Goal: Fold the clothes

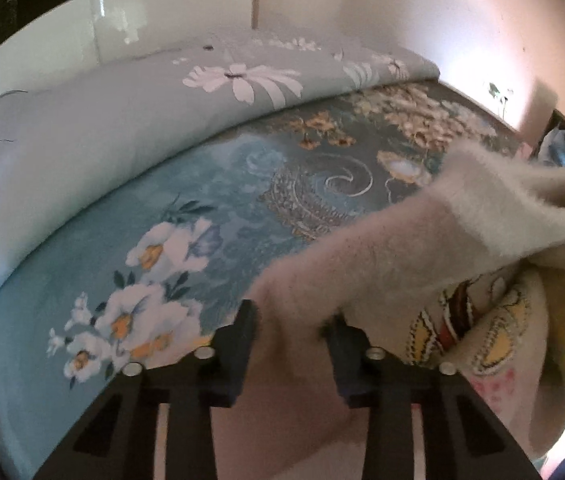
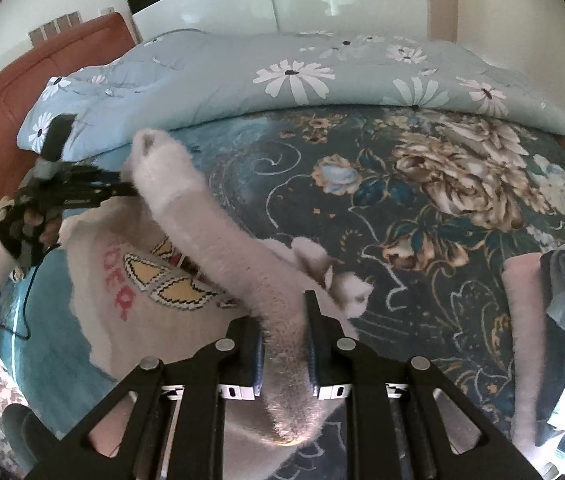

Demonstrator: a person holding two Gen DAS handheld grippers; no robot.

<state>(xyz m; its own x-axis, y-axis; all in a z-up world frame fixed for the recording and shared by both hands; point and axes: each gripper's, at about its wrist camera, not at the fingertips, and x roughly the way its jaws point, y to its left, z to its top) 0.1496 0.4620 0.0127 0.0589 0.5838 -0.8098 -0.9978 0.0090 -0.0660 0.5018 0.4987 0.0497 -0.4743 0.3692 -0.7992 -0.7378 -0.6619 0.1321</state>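
Floral bedsheet (image 2: 422,200) serves as the folding surface, with the daisy quilt (image 2: 282,76) pushed back. Fuzzy cream sweater (image 2: 122,280) lies on it, graphic upward. Its sleeve (image 2: 210,232) spans both tools: right gripper (image 2: 284,340) clamps one end, left gripper (image 1: 290,340) pinches sleeve fabric, likely for folding inward.

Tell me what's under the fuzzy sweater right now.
The sweater lies on the dark floral bedsheet, its sleeve lifted between both grippers. Whatever lies beneath the sweater's body is covered.

Daisy quilt (image 2: 294,76) bunched behind floral bedsheet (image 2: 422,184).
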